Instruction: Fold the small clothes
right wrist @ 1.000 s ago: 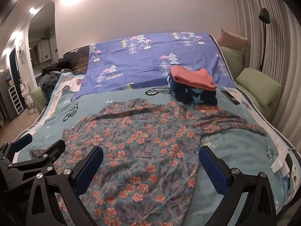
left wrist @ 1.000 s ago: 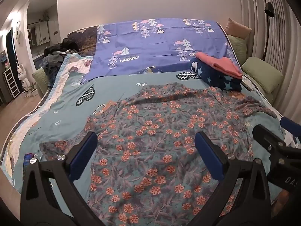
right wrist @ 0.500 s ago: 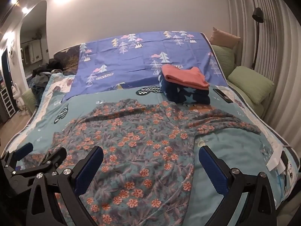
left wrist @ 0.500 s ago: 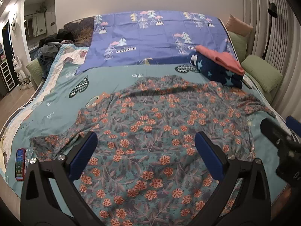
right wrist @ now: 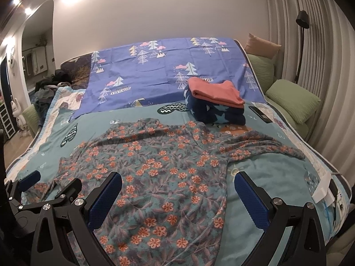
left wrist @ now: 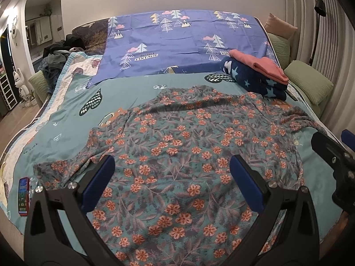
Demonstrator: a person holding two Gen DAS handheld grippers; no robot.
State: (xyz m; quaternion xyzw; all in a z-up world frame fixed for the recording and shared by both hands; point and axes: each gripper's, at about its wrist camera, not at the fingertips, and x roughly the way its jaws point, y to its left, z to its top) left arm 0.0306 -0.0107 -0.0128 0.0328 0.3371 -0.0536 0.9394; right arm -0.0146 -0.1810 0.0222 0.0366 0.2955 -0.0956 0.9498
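Note:
A floral long-sleeved shirt, teal-grey with orange flowers, lies spread flat on the bed, sleeves out to either side. My left gripper hovers open above its lower middle, holding nothing. My right gripper hovers open above the shirt's lower right part, also holding nothing. In the left wrist view the right gripper's fingers show at the right edge. In the right wrist view the left gripper's fingers show at the lower left, over the left sleeve.
A folded stack, a pink garment on a navy star blanket, sits behind the shirt at the right. A red phone lies near the bed's left edge, a dark remote at the right. Green pillows line the right side.
Both grippers have drawn slightly back and risen, so the shirt sits a little farther off in both views. The shirt itself has not moved. Both stay open.

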